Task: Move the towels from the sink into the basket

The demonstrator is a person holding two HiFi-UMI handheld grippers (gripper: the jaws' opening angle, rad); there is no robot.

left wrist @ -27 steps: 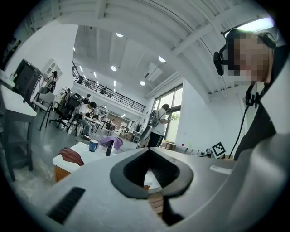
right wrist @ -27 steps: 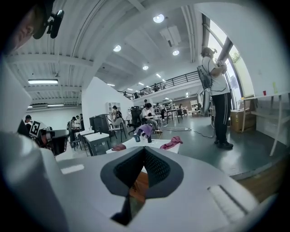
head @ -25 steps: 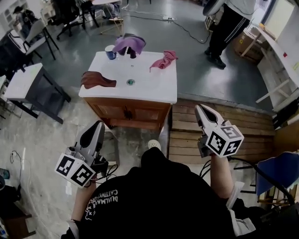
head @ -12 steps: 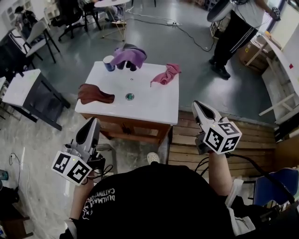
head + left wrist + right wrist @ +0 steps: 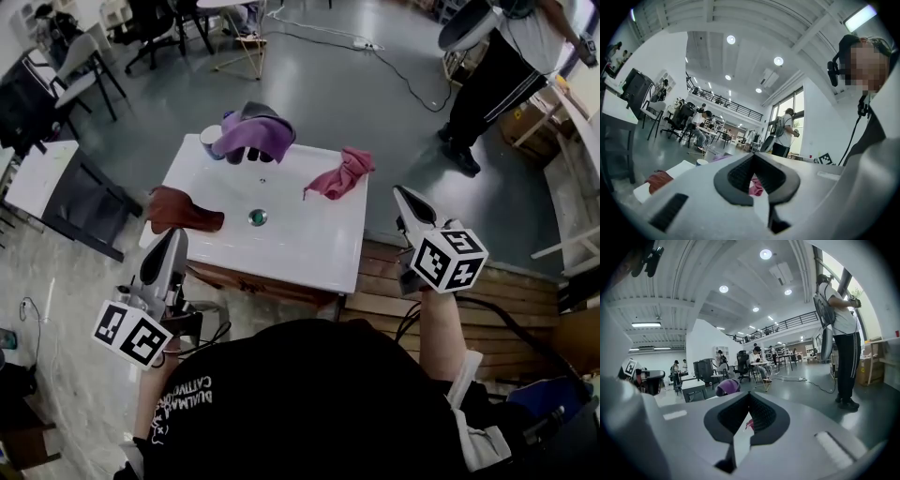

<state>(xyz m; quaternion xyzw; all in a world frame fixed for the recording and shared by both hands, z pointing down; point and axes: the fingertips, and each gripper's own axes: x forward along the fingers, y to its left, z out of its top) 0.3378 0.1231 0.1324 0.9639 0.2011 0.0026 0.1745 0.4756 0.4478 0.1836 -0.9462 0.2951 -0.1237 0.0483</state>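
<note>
Sink counter point(image 5: 291, 246), white and glossy, on wooden cabinet point(image 5: 281, 288) over grey floor point(image 5: 375, 112)

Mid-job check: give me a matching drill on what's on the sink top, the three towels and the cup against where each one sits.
Things:
1. brown towel
2. purple towel
3. pink towel
4. cup

Places:
A. back-left corner of the sink
B. back-right corner
C. left edge
D. back edge, behind the drain

Pairs: 1-C, 2-D, 3-B, 4-A
</note>
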